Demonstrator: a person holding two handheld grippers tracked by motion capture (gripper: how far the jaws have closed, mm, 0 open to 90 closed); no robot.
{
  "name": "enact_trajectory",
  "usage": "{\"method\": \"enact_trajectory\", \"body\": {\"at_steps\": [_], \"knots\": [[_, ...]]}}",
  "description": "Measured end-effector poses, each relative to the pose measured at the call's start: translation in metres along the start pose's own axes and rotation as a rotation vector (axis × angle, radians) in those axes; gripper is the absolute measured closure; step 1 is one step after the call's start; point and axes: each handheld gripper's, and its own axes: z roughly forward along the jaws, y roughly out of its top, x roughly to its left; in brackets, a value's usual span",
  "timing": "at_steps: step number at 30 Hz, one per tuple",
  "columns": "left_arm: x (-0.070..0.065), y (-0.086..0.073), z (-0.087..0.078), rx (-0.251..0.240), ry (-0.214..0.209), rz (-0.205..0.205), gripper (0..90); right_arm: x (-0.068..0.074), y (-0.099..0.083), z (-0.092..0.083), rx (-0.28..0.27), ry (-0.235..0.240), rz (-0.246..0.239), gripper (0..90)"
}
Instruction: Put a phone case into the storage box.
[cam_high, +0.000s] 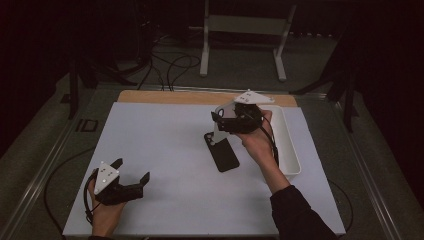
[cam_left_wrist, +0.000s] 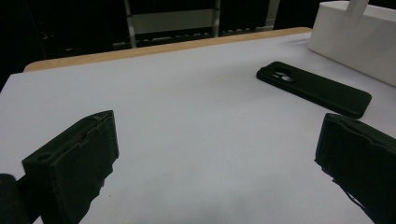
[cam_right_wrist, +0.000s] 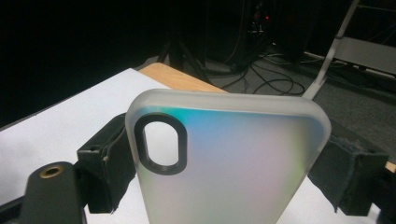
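Right gripper (cam_high: 218, 125) fingers clamp the frosted phone case (cam_right_wrist: 229, 163) by its edges, raised over the black phone (cam_high: 222, 153) on the table (cam_high: 165, 150) — smooth sides could slip, case drops askew. Left gripper (cam_high: 131, 172) wide, idle.

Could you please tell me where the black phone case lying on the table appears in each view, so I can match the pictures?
High view: the black phone case lies flat at centre, just below the right tongs.
Left gripper view: upper right, beyond the open jaws.
Right gripper view: I cannot find it; a frosted phone case blocks the middle.
Shared landmark: the white tray, right of the black case.
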Motion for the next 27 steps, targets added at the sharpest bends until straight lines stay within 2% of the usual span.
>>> {"method": "enact_trajectory", "body": {"at_steps": [8, 20, 27], "knots": [[-0.001, 0.000, 0.000, 0.007, 0.001, 0.006, 0.0, -0.006, 0.003, -0.002, 0.002, 0.000, -0.004, 16.6], [-0.001, -0.001, 0.000, 0.010, 0.005, 0.009, 0.0, -0.018, 0.011, -0.006, -0.002, -0.043, -0.011, 16.6], [-0.001, -0.001, 0.000, 0.013, 0.004, 0.008, 0.0, -0.030, 0.012, -0.010, -0.012, -0.067, 0.025, 16.6]]}}
